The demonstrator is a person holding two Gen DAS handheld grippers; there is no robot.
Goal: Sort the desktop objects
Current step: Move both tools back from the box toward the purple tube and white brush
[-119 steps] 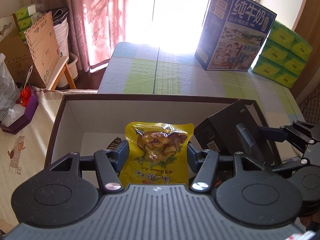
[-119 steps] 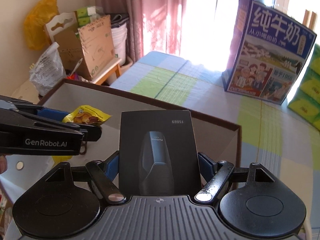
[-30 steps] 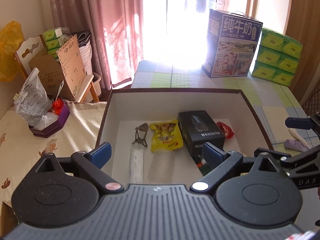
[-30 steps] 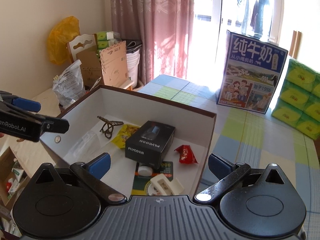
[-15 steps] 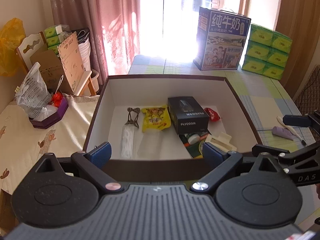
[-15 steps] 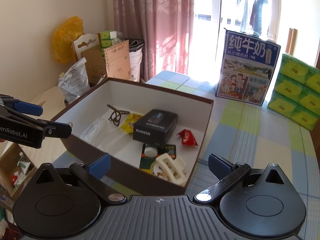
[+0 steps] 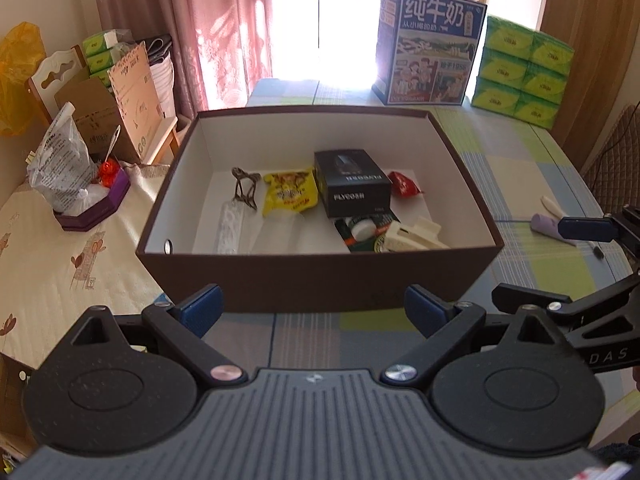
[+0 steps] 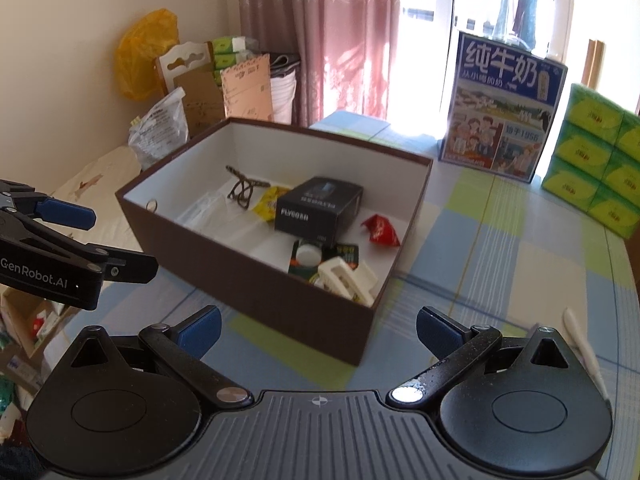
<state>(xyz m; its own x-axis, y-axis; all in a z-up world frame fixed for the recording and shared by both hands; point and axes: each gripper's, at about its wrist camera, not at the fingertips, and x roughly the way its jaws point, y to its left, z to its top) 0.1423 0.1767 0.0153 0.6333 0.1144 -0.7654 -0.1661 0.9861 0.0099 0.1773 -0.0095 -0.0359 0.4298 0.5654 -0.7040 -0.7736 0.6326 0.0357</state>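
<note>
Now both my left hand-held gripper [image 7: 312,306] and right hand-held gripper [image 8: 318,326] hang spread and empty, pulled back from the brown cardboard box [image 7: 320,280], where the yellow snack packet [image 7: 290,194] and black carton [image 7: 352,188] I dropped lie sorted; a purple tube [image 7: 544,226] remains on the tabletop [image 7: 516,168].

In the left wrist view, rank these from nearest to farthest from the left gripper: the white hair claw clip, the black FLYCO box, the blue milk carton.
From the left gripper:
1. White hair claw clip, in the brown box's near right corner.
2. Black FLYCO box, mid-box, right of centre.
3. Blue milk carton, on the table beyond the box, by the window.
</note>
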